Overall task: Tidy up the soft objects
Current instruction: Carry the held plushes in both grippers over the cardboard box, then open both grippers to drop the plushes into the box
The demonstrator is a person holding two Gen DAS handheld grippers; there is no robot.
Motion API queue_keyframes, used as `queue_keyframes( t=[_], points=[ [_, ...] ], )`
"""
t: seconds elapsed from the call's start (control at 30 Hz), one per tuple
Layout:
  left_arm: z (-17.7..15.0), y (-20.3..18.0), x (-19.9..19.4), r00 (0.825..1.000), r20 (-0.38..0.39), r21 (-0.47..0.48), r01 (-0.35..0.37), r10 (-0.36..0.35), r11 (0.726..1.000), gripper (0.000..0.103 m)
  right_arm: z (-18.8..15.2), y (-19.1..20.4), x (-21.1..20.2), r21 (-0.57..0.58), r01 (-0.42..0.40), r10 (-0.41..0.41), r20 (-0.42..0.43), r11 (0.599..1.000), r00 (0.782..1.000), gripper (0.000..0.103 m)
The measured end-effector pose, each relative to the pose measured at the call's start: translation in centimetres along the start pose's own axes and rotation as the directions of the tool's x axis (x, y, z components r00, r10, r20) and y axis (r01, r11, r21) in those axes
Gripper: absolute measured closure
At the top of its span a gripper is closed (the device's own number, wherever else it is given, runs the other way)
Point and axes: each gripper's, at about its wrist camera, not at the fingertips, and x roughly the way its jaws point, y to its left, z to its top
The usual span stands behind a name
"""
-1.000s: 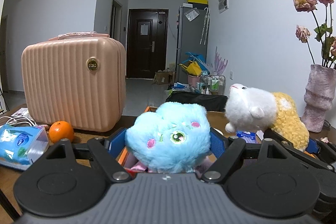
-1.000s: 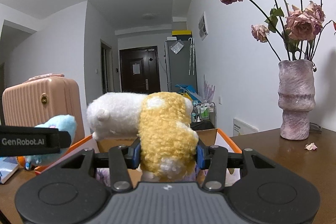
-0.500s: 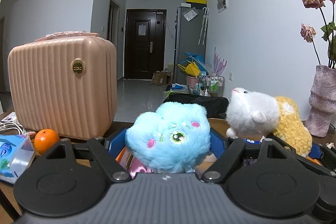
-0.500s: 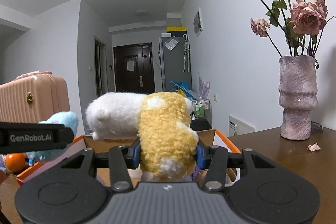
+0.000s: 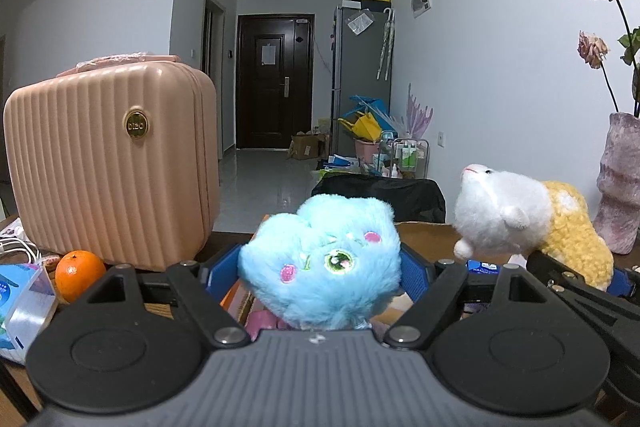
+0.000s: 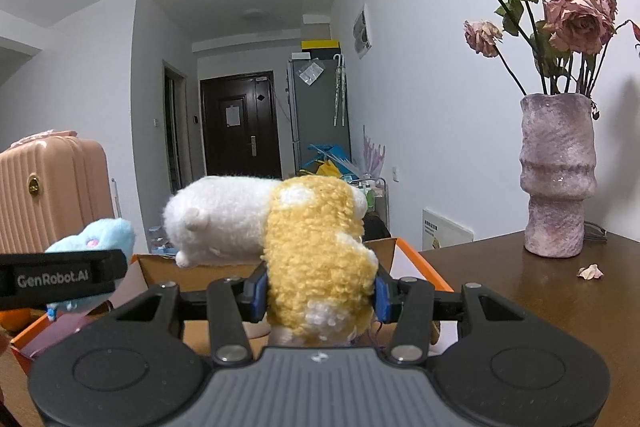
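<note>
brown table (image 6: 520, 307) below; left tool (image 5: 320, 269) clamps blue plush (image 5: 320, 263); right tool (image 6: 318, 291) clamps yellow-white plush (image 6: 316, 267); both near level.

The blue plush (image 5: 320, 263) hides most of the box's (image 6: 416, 259) contents.

An orange (image 5: 79, 274) sits before the suitcase (image 5: 112, 171), tabletop's left.

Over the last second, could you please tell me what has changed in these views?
Both views slid sideways: the pink suitcase and orange shifted right in the left view, the vase left in the right. Grips unchanged: left claw holds the blue plush, right claw the yellow-and-white plush.
</note>
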Motion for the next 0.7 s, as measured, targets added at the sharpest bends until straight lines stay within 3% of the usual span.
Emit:
queue_keyframes(
  t=[0.23,0.37,0.6,0.7],
  points=[
    [0.09,0.17,0.15,1.000,-0.002,0.007,0.005,-0.005,1.000,0.016,0.03,-0.51,0.55,0.025,0.002,-0.001,-0.039,1.000,0.999,0.048],
    [0.24,0.35,-0.03,1.000,0.011,0.002,-0.012,0.012,1.000,0.004,0.07,-0.92,0.39,0.047,-0.001,0.003,-0.033,0.999,0.999,0.042],
    [0.25,0.77,-0.26,0.998,0.020,-0.019,-0.051,0.052,0.998,0.000,0.03,-1.00,0.06,0.054,-0.003,0.004,-0.014,0.999,1.000,0.004],
    [0.23,0.91,-0.15,0.998,0.010,-0.031,-0.063,0.063,0.998,0.000,0.06,-1.02,0.01,0.055,0.003,-0.003,-0.007,0.998,1.000,0.000]
  ],
)
